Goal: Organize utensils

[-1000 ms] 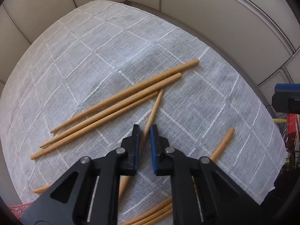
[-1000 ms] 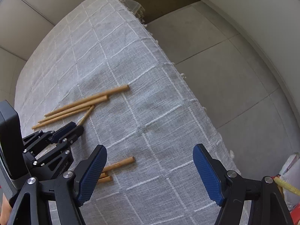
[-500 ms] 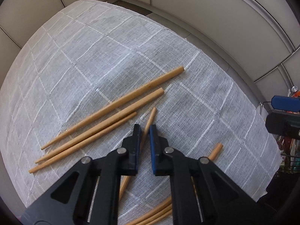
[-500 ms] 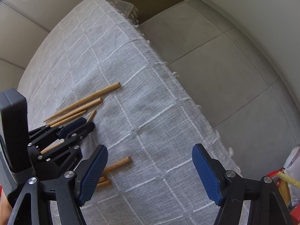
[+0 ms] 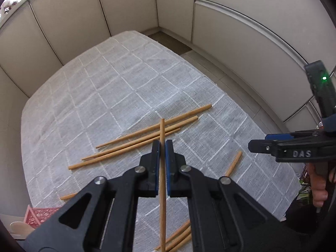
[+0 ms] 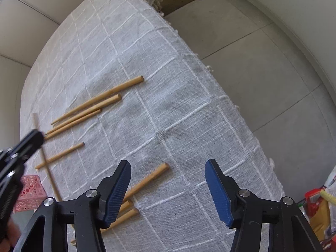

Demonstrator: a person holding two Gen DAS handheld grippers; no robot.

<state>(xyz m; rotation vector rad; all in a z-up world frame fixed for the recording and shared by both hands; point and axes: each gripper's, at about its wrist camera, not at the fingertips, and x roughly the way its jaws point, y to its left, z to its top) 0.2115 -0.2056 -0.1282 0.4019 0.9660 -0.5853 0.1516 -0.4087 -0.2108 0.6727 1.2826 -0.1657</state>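
A grey woven tablecloth (image 5: 126, 96) with a raised white grid is covering the table, its fringed edge hanging toward a grey tiled floor (image 6: 262, 67) at 2 o'clock in the right wrist view. Beige wall panels (image 5: 73, 21) are curving around the far side from 9 to 3 o'clock.

At 7 o'clock in the left wrist view, a pink perforated basket (image 5: 40, 215) is showing only a corner; its contents are not visible. A pale rounded object beside it is too cropped to identify.

Three wooden chopsticks (image 5: 134, 141), slim, round and tapered, are lying side by side near the centre of the cloth, running from 8 toward 2 o'clock.

The left gripper (image 5: 162, 147) is clamping one chopstick (image 5: 162, 130) between its black and blue pads, lifted off the cloth; the stick is pointing toward 12 o'clock and crossing in front of the three. Its lower end is running out of frame at 6 o'clock.

More chopsticks (image 5: 178, 239) are peeking out at 6 o'clock, mostly hidden behind the gripper arms. A single chopstick (image 5: 234, 162) is lying at 4 o'clock, its near end covered by the arm.

The right gripper (image 6: 168, 187) is hovering above the cloth with its ribbed blue pads (image 6: 218, 191) spread wide, gripping nothing. At 4 o'clock in its view, red and yellow packaging (image 6: 317, 205) is sitting at the frame edge, too cropped to make out.
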